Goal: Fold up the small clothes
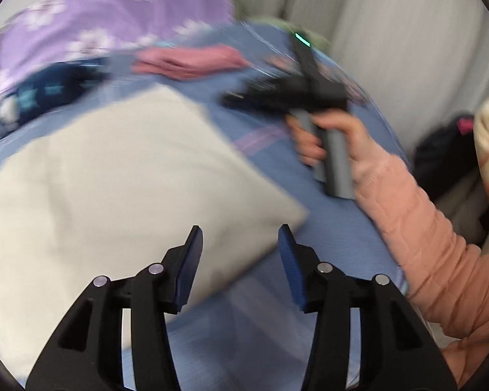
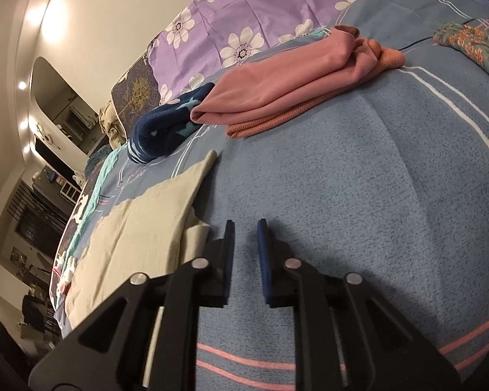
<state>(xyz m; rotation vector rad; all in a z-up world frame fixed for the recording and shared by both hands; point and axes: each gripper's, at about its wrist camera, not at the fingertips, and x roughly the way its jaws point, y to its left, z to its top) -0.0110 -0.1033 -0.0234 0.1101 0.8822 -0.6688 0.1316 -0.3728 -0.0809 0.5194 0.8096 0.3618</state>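
Observation:
A cream garment lies flat on the blue blanket; it also shows in the right wrist view, partly folded. My left gripper is open and empty above the garment's right corner. My right gripper is open with a narrow gap and empty, low over the blanket, just right of the cream garment. The right gripper also shows in the left wrist view, blurred, held by a hand in a pink sleeve.
Folded pink clothes and a dark blue patterned garment lie further back on the bed. A purple floral quilt lies behind them. A floral green cloth is at the far right. Curtains hang beside the bed.

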